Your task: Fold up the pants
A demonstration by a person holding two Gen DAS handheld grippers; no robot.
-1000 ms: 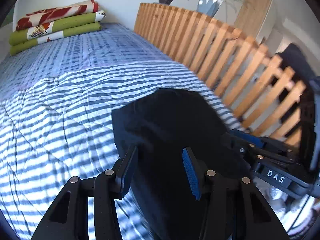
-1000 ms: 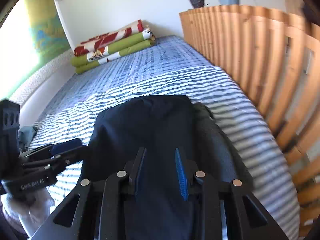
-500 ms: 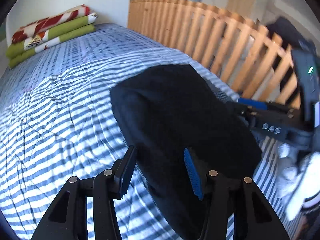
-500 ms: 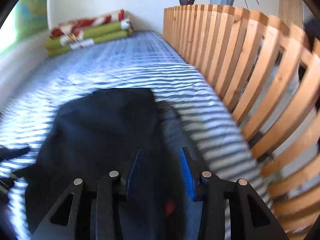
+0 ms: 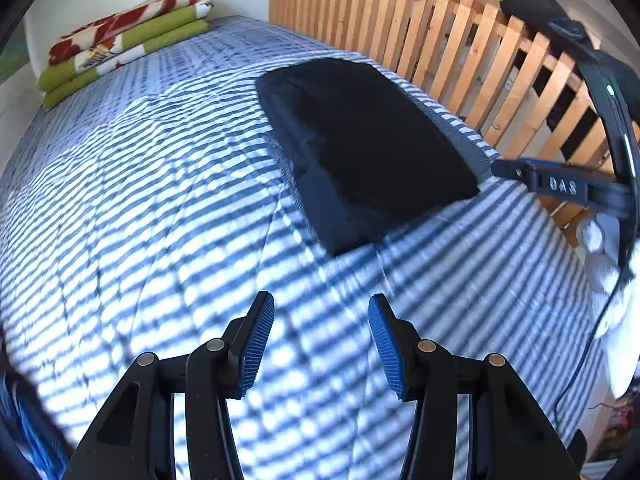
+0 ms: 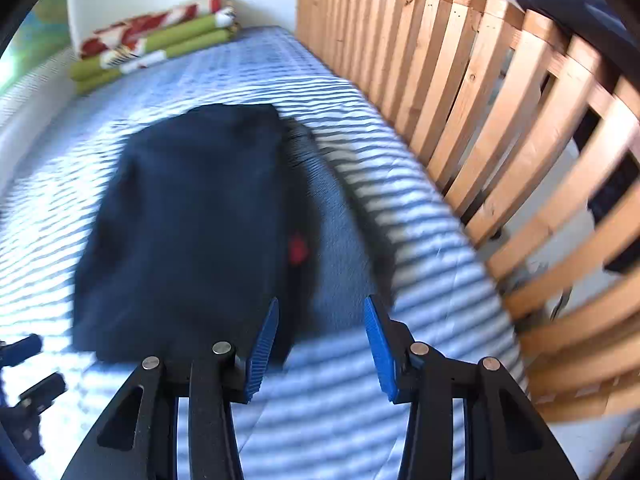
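My left gripper (image 5: 320, 340) and right gripper (image 6: 320, 344) gape empty; pants (image 5: 360, 144) lie folded by the bed's (image 5: 160, 208) railed edge, so I judge nothing remains.

Both the left claw (image 5: 320, 344) and right claw (image 6: 320, 348) have pulled back off the folded pants (image 5: 360, 148) and spread open.

From my right wrist camera, the folded dark pants (image 6: 188, 216) are smeared by motion blur, their edges soft, and a small red patch (image 6: 298, 250) on them is too blurred to identify. At nine o'clock, my left gripper (image 6: 28, 368) is cut off by the frame edge. From my left wrist camera, my right gripper (image 5: 560, 186) runs off-frame at three o'clock, its fingertips hidden.
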